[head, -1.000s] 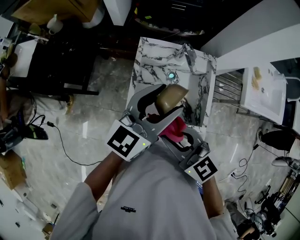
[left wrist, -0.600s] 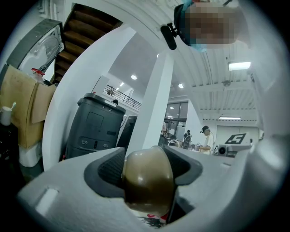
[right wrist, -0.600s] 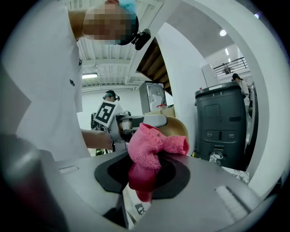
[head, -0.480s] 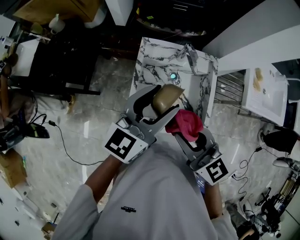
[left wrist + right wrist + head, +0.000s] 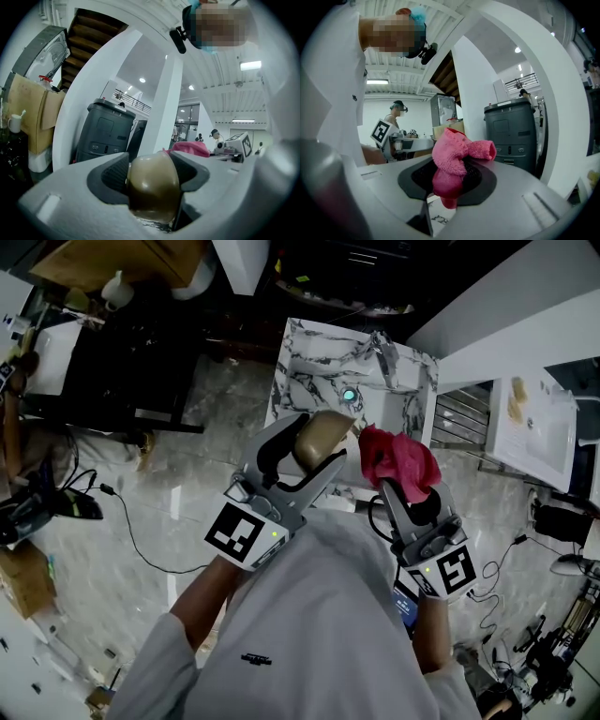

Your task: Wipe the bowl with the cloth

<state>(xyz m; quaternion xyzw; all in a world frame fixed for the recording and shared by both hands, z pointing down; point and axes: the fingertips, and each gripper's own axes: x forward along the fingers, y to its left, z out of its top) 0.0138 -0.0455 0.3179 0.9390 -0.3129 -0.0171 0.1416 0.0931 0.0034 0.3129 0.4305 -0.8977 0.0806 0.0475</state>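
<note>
A small olive-brown bowl [image 5: 320, 435] is clamped edge-on in my left gripper [image 5: 314, 442], raised above the marble sink counter [image 5: 305, 357]. In the left gripper view the bowl [image 5: 153, 187] fills the space between the dark pads, with my left gripper [image 5: 152, 180] shut on it. My right gripper [image 5: 405, 474] is shut on a pink cloth [image 5: 398, 458], held just right of the bowl with a small space between them. The right gripper view has the cloth [image 5: 454, 161] bunched in my right gripper [image 5: 450, 180], and the pink cloth [image 5: 190, 148] peeks over the left jaw.
The marble counter has a basin with a drain [image 5: 349, 395] and a tap [image 5: 382, 354]. A dark grey bin [image 5: 105, 133] and white pillars stand around. A white unit [image 5: 530, 418] is at the right. Cables [image 5: 122, 521] trail over the tiled floor.
My right gripper has pulled the pink cloth away from the bowl and swung it up and to the right. The left gripper with the bowl has shifted slightly left.
</note>
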